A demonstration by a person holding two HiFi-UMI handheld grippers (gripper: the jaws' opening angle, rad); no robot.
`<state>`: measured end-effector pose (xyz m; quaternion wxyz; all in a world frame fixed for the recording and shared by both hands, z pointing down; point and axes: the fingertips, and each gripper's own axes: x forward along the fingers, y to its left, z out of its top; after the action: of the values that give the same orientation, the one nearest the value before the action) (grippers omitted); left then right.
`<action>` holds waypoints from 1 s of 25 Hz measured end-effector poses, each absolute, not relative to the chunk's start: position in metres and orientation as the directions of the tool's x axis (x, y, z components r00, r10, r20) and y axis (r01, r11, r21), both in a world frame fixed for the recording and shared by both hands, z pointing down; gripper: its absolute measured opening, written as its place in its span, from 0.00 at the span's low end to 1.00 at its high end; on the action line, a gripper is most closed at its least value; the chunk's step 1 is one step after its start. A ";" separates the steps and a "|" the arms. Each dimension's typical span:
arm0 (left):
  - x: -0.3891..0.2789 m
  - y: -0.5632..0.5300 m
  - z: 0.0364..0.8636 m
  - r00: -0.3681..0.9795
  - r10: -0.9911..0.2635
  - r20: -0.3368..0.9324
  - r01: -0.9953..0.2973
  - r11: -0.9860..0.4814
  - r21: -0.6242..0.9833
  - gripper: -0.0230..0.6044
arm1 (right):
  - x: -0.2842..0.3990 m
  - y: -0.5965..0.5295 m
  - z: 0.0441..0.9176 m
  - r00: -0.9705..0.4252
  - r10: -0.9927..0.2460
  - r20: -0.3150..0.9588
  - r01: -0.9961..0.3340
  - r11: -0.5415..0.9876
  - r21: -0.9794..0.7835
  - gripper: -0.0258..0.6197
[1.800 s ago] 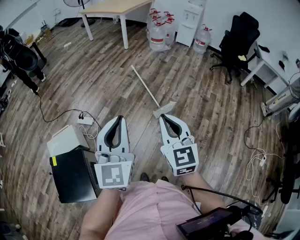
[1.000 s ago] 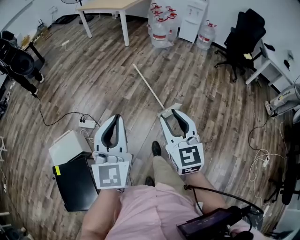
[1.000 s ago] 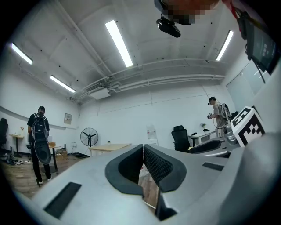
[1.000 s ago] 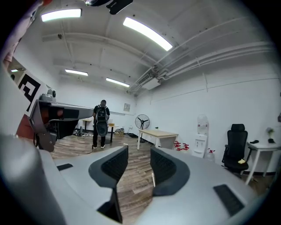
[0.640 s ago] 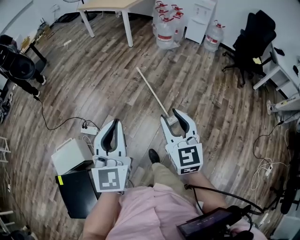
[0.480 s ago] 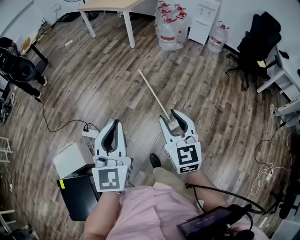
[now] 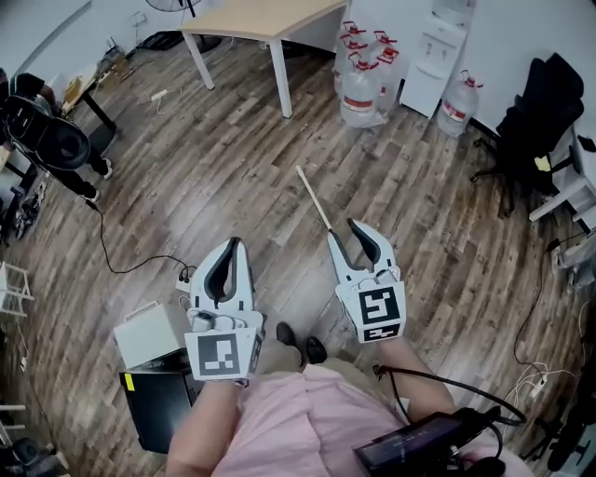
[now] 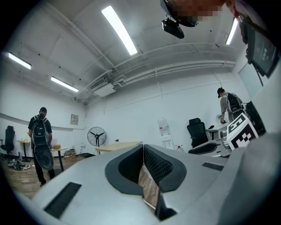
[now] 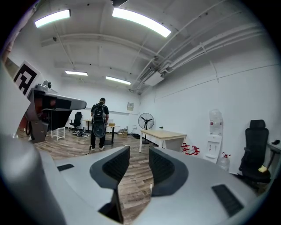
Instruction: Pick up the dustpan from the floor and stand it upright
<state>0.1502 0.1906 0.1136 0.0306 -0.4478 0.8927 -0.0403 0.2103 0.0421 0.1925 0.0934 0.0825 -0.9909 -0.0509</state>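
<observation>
Dustpan lying flat, pointing away-left

1. Floor: wood planks, brown-grey grain, low sheen.
2. Dustpan handle: pale stick, looks like bare wood, matt.
3. Left gripper, right gripper: smooth white plastic shells, matt.
4. Pads: black, ribbed, rubbery look.
5. Table: light wood top, smooth.
6. Water jugs: clear glossy plastic.
7. Shirt: pink cloth, matt.
8. Office chair: black, matt.
</observation>
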 end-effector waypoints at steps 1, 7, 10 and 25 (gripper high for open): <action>0.143 0.190 0.115 -0.601 -0.799 -0.018 -0.794 0.600 -0.102 0.06 | 0.203 0.039 0.193 -0.969 -0.172 0.176 -0.153 0.981 0.116 0.25; 0.090 0.188 0.128 -0.617 -0.787 -0.009 -0.784 0.615 -0.084 0.06 | 0.152 0.024 0.207 -0.966 -0.174 0.193 -0.152 0.980 0.125 0.25; 0.053 0.185 0.134 -0.622 -0.783 -0.014 -0.780 0.621 -0.079 0.06 | 0.119 0.015 0.216 -0.962 -0.179 0.209 -0.153 0.979 0.131 0.25; -0.195 0.159 0.142 -0.616 -0.787 -0.048 -0.787 0.617 -0.015 0.06 | -0.087 -0.038 0.229 -0.926 -0.251 0.284 -0.206 0.962 0.177 0.23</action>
<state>-0.1947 0.1589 0.1420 0.0248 -0.4377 0.8988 0.0040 -0.0874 -0.0379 0.2289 0.1536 0.1167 -0.9786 -0.0721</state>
